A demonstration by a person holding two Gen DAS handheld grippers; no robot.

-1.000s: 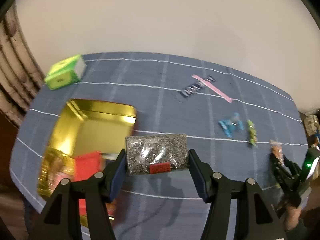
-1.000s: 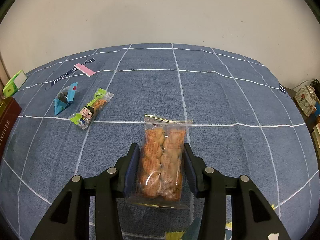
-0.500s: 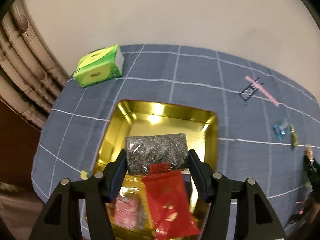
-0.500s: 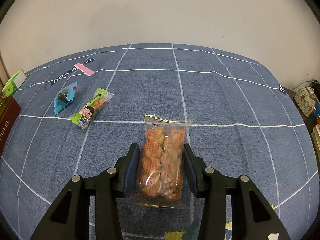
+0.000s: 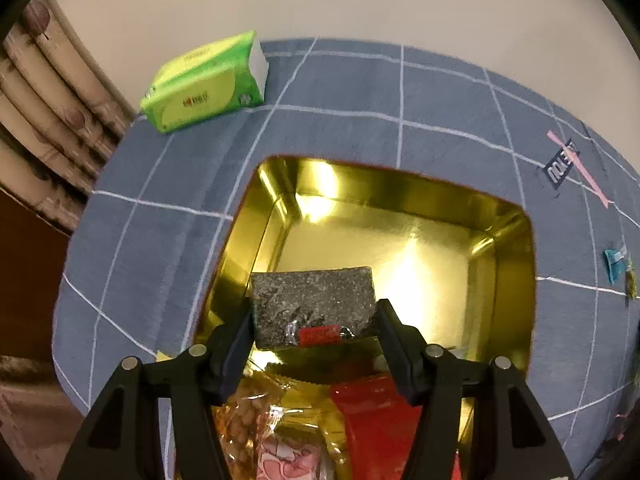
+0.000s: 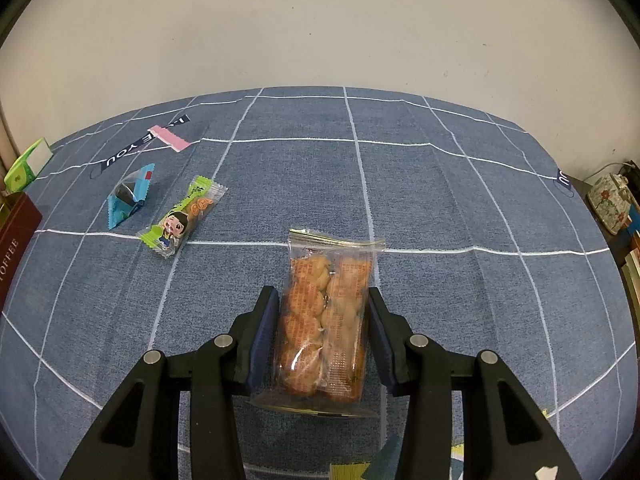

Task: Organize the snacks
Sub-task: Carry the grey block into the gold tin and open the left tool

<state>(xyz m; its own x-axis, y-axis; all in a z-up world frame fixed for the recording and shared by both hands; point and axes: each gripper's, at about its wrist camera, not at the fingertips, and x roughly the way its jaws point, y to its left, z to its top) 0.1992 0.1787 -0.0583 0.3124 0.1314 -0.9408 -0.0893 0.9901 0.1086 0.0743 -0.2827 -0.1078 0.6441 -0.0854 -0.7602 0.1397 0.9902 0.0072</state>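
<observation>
Gold-lined, the open tin (image 5: 400, 208) is the landmark. Beyond its far left corner lies a green tissue pack (image 5: 204, 84). Directly above the tin's bare floor, the left gripper (image 5: 314, 320) clamps a grey speckled snack packet (image 5: 312, 304) across its long axis, which runs from one pad to the other. The drop, I judge, turns on this: the packet hangs over the free far half, while a peanut bag (image 5: 248, 420) and a red pouch (image 5: 376, 420) crowd the near end, partly hidden behind the jaws. Well right of the tin, the right gripper (image 6: 322, 328) pinches a clear biscuit bag (image 6: 326, 320), long axis pointing away. Whether that bag rests on the cloth (image 6: 440, 200) is unclear.
</observation>
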